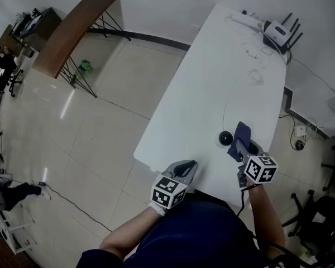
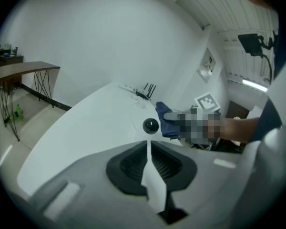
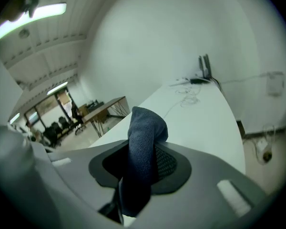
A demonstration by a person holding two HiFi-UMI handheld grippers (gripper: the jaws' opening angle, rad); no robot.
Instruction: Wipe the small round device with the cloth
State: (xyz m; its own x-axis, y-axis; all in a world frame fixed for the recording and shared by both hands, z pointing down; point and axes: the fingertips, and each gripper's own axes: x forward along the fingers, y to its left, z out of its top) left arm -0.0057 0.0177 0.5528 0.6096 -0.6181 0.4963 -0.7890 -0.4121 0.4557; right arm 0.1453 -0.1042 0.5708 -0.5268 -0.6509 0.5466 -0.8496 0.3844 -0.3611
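The small round black device (image 1: 225, 138) sits on the white table (image 1: 212, 77) near its front edge. It also shows ahead in the left gripper view as the device (image 2: 150, 125). My right gripper (image 1: 238, 148) is shut on a dark blue cloth (image 1: 242, 134), which hangs just right of the device and a little above the tabletop. The cloth (image 3: 143, 147) fills the gap between the right gripper's (image 3: 142, 130) jaws; the device is hidden in that view. My left gripper (image 1: 190, 167) hovers at the front edge, left of the device. Its jaws (image 2: 148, 147) stand nearly together around nothing.
At the far end of the table stand a white router (image 1: 279, 33) with antennas, a white power strip (image 1: 243, 20) and loose thin cables (image 1: 252, 71). A brown desk (image 1: 72, 35) stands on the tiled floor to the left. Office chairs (image 1: 324, 211) are at the right.
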